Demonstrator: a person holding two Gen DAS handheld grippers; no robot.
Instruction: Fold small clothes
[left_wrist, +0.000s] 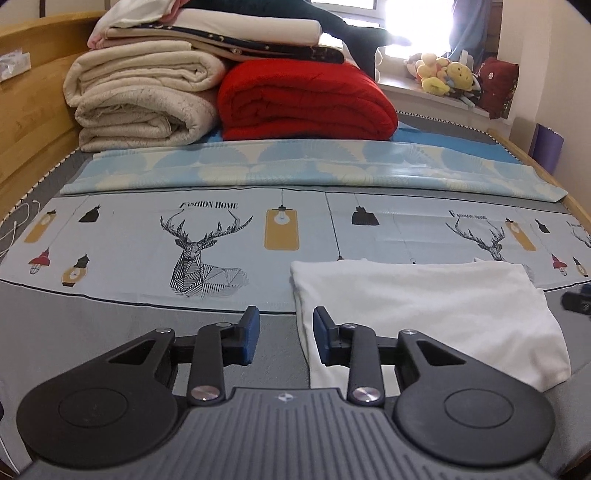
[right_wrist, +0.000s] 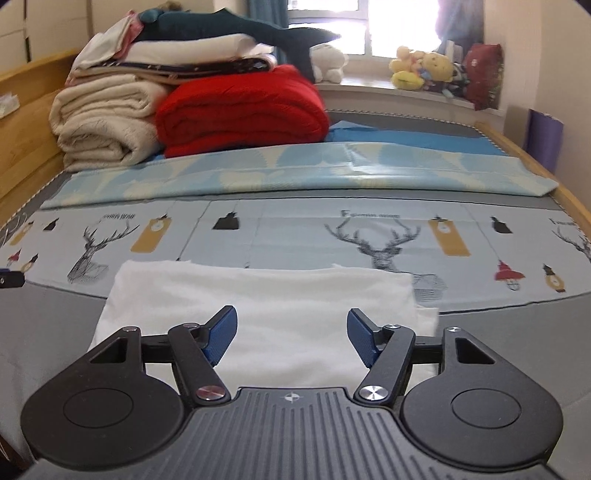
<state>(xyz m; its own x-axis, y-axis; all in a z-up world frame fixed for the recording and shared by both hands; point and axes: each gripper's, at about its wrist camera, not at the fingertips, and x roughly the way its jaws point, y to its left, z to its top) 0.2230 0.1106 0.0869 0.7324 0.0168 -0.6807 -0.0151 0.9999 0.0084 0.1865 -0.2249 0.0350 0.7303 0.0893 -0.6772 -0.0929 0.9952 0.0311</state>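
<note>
A white garment (left_wrist: 424, 314), folded into a rough rectangle, lies flat on the bed near its front edge. My left gripper (left_wrist: 286, 332) hovers at the garment's left edge with its blue pads a narrow gap apart. The edge shows in that gap and nothing is pinched. My right gripper (right_wrist: 291, 336) stands over the near middle of the white garment (right_wrist: 258, 295), open wide with only cloth below it. The right gripper also shows as a dark blur (left_wrist: 576, 299) past the garment's right side. A bit of the left gripper (right_wrist: 11, 278) shows at the left edge of the right wrist view.
A deer-print sheet (left_wrist: 207, 251) covers the bed behind the garment, with a rolled blue patterned mat (left_wrist: 295, 166) beyond it. Folded cream blankets (left_wrist: 140, 99) and a red quilt (left_wrist: 306, 99) are stacked at the back. A wooden bed frame (left_wrist: 29, 122) borders the left. Plush toys (left_wrist: 443, 74) sit on the windowsill.
</note>
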